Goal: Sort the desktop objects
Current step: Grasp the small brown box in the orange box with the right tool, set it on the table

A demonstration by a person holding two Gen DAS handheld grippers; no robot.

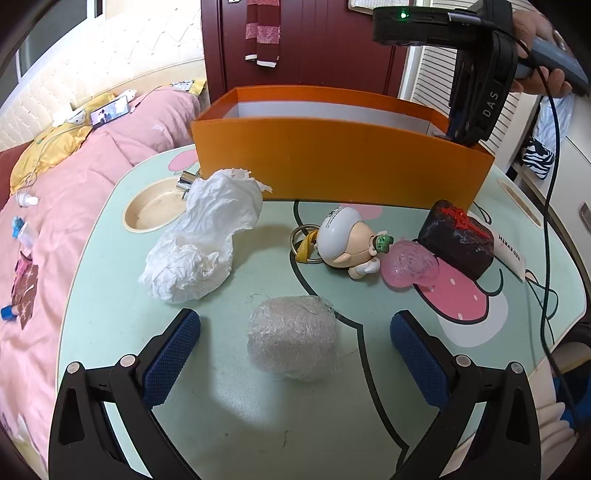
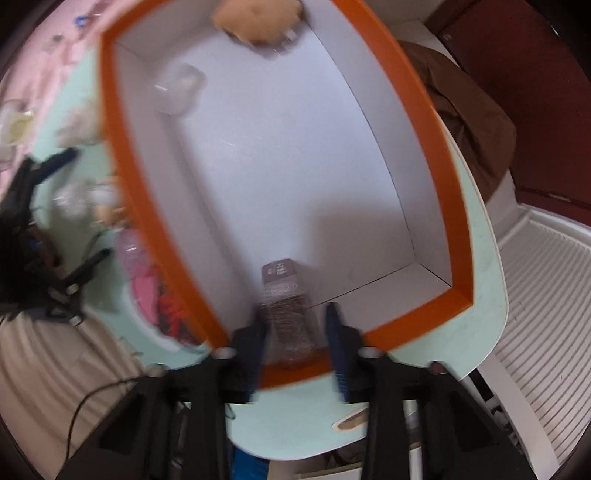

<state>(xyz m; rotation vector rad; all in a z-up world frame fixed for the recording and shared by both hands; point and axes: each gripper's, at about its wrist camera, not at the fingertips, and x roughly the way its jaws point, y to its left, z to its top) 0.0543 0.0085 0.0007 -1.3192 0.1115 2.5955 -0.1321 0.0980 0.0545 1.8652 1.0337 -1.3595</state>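
Note:
In the left wrist view my left gripper (image 1: 295, 325) is open and low over the table, its blue pads on either side of a clear plastic-wrapped ball (image 1: 293, 338). Beyond it lie crumpled white paper (image 1: 203, 236), a doll-head keychain (image 1: 347, 240), a pink heart-shaped case (image 1: 410, 264) and a black block with red characters (image 1: 458, 238). The orange box (image 1: 340, 162) stands at the back. My right gripper (image 2: 295, 325) is over the box's near corner (image 2: 406, 325), shut on a small clear bottle with a brown cap (image 2: 284, 306). The right wrist view is blurred.
Inside the box lie a tan fuzzy item (image 2: 258, 14) and a clear round container (image 2: 177, 88). A round cup recess (image 1: 155, 208) sits at the table's back left. A pink bed (image 1: 74, 177) with small items lies left. A cable (image 1: 546, 221) hangs along the right edge.

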